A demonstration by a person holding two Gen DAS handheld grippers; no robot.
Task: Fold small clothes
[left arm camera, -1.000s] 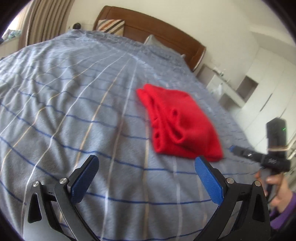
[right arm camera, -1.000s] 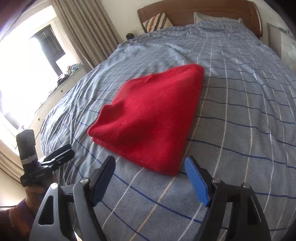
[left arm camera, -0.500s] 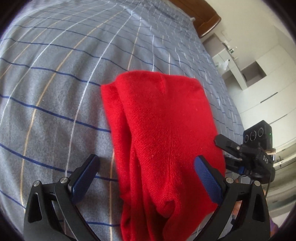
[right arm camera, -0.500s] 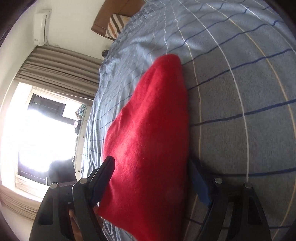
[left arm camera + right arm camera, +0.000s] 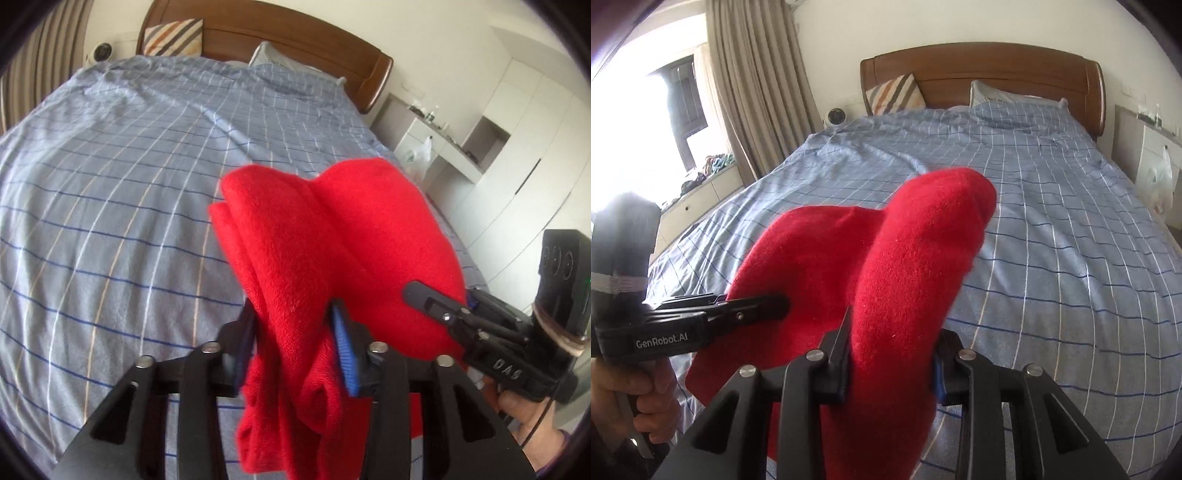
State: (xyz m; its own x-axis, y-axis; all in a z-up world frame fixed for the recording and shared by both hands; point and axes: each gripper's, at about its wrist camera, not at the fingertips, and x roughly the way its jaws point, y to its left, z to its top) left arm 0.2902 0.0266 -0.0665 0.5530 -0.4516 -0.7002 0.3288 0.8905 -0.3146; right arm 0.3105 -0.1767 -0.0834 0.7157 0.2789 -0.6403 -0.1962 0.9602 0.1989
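A folded red garment (image 5: 332,251) is lifted off the bed, held at two near corners. My left gripper (image 5: 295,343) is shut on its left side, the cloth bunched between the blue pads. My right gripper (image 5: 892,362) is shut on its right side (image 5: 905,277). The right gripper also shows in the left wrist view (image 5: 461,317), and the left gripper shows in the right wrist view (image 5: 738,310). The garment sags between them above the blue checked bedspread (image 5: 110,206).
A wooden headboard (image 5: 979,70) with a striped pillow (image 5: 894,94) stands at the far end of the bed. Curtains and a bright window (image 5: 646,122) are to the left. A white desk and wardrobes (image 5: 517,147) are to the right.
Both grippers have closed on the red garment and lifted it off the bedspread. A second ago both were open and short of it.
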